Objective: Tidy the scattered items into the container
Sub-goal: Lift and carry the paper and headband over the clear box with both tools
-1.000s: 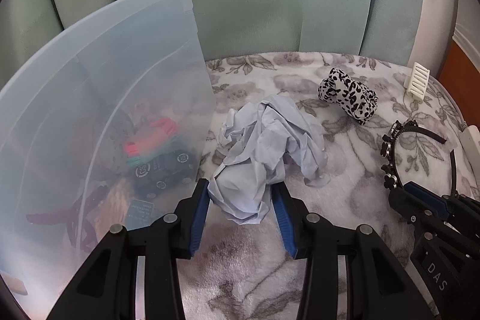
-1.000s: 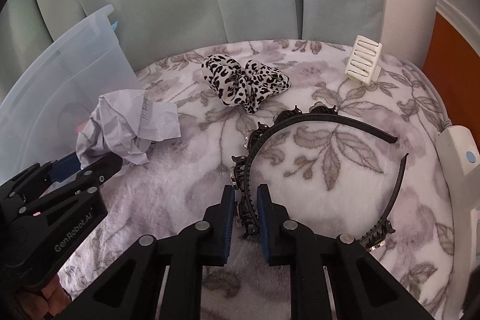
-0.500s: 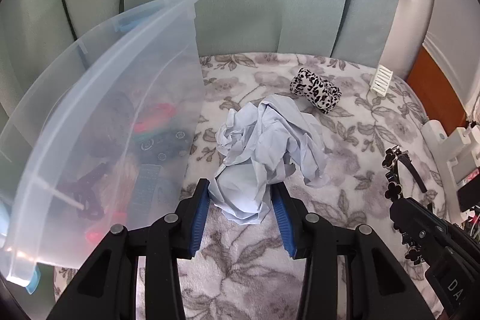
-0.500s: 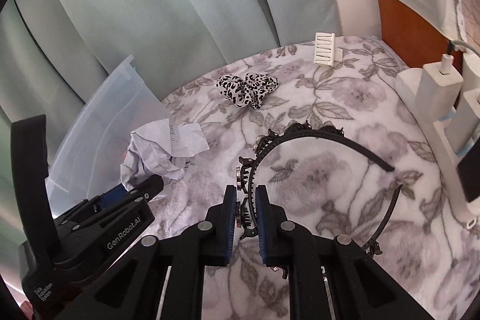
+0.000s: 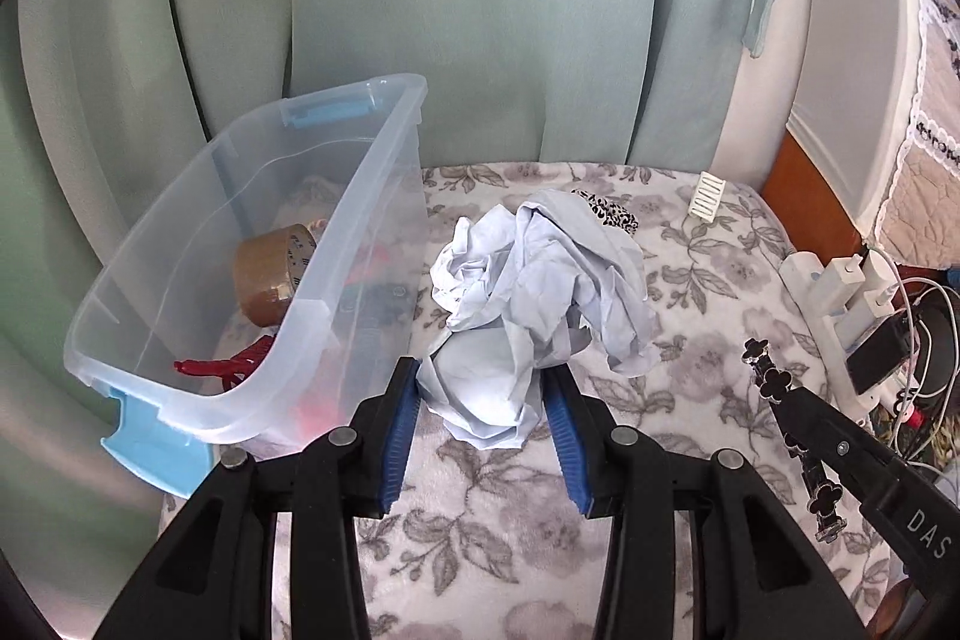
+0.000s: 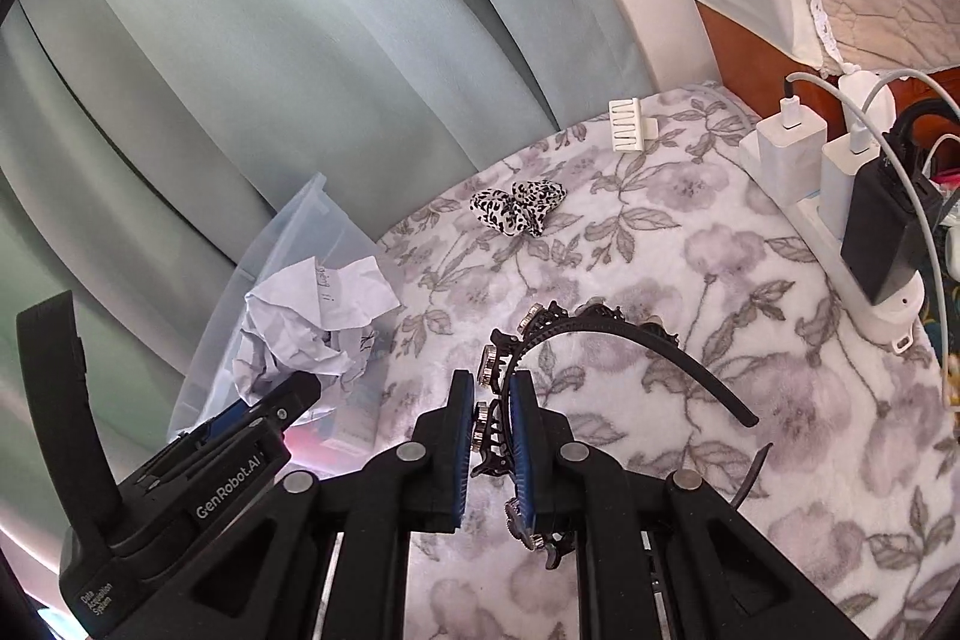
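The crumpled paper (image 5: 528, 304) was clamped in the left tool (image 5: 480, 400), lifted just beside the clear bin (image 5: 360, 196) holding a tape roll (image 5: 273, 274). The right tool (image 6: 489, 436) was clamped on the black headband (image 6: 600, 340) above the floral blanket (image 6: 690, 280). A spotted scrunchie (image 6: 519, 205) and white clip (image 6: 630, 133) lay farther back.

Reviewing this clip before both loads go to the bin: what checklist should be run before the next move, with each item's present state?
1. Left gripper clamps the crumpled paper: ok.
2. Right gripper clamps the black headband: ok.
3. Clear bin open, no lid on: ok.
4. Room above the tape roll in the bin: ok.
5. Headband's free ends clear of the blanket: cannot tell.
6. All items gathered: not ok, leopard scrunchie and white clip lie outside.
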{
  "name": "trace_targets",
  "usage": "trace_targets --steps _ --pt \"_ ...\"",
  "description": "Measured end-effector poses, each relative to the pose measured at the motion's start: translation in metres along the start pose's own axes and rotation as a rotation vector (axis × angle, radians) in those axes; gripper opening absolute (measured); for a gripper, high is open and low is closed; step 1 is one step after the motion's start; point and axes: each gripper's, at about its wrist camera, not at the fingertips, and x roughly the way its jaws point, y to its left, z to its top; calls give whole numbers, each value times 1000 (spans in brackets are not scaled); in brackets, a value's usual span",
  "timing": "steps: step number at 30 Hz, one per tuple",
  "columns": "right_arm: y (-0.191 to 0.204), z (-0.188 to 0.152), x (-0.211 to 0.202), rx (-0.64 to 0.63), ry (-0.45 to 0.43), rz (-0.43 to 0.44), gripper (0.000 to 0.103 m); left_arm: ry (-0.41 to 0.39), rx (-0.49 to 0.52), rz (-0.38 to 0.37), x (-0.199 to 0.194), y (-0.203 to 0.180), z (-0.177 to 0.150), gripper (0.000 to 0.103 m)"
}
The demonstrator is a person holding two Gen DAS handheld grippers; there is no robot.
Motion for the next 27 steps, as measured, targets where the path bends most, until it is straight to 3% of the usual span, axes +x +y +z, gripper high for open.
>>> trace_targets --steps 6,9,14,18,27 --pt "-1 -5 -20 27 -25 26 14 -32 17 12 -23 -2 -3 43" --pt "-2 -9 -19 8 -11 -13 14 -33 22 20 -27 -2 -6 43" --pt "-4 -24 3 -49 79 -78 14 -21 18 38 -25 -1 -9 43" --pt "-8 -38 26 -61 155 -82 14 -6 22 38 -19 -2 -13 44" --pt "-8 -57 59 -112 253 -128 15 47 12 15 6 1 -19 44"
